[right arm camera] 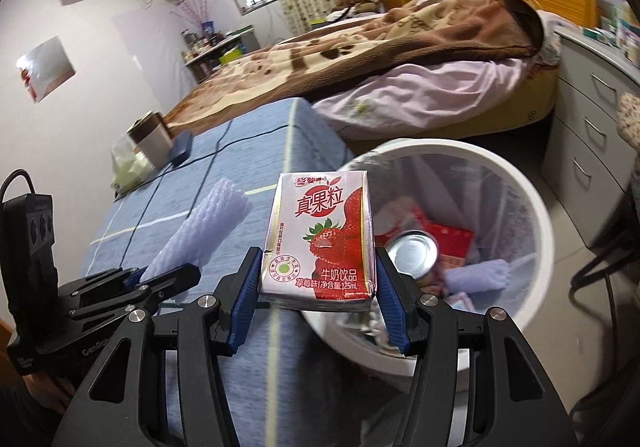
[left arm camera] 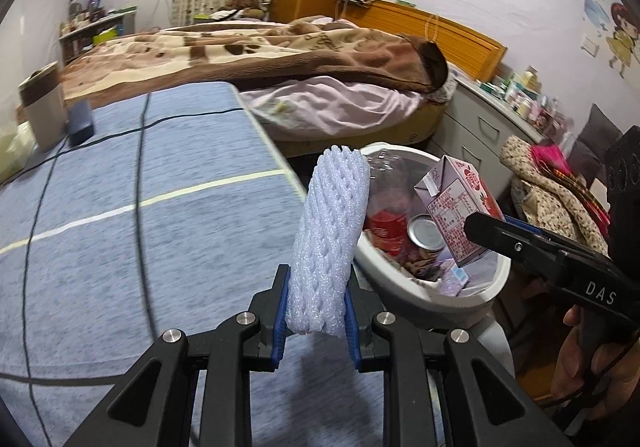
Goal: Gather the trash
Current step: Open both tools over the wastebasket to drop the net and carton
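Note:
My left gripper [left arm camera: 316,311] is shut on a white foam net sleeve [left arm camera: 332,239], held upright over the blue table's right edge beside the white trash bin [left arm camera: 424,295]. My right gripper [right arm camera: 318,287] is shut on a strawberry milk carton [right arm camera: 320,235], held upright over the near rim of the bin [right arm camera: 536,207]. The carton [left arm camera: 460,207] and right gripper [left arm camera: 492,235] also show in the left wrist view, over the bin. The sleeve [right arm camera: 204,231] and left gripper [right arm camera: 160,279] show in the right wrist view, left of the carton. The bin holds a can [right arm camera: 412,251], red packaging [right arm camera: 444,243] and other trash.
The blue cloth table [left arm camera: 140,247] carries black cables [left arm camera: 140,187], a steel cup [left arm camera: 42,111], a dark blue case [left arm camera: 80,121] and a plastic bag [right arm camera: 128,163]. A bed with a brown blanket [left arm camera: 280,51] lies behind. Grey drawers [right arm camera: 592,119] stand right of the bin.

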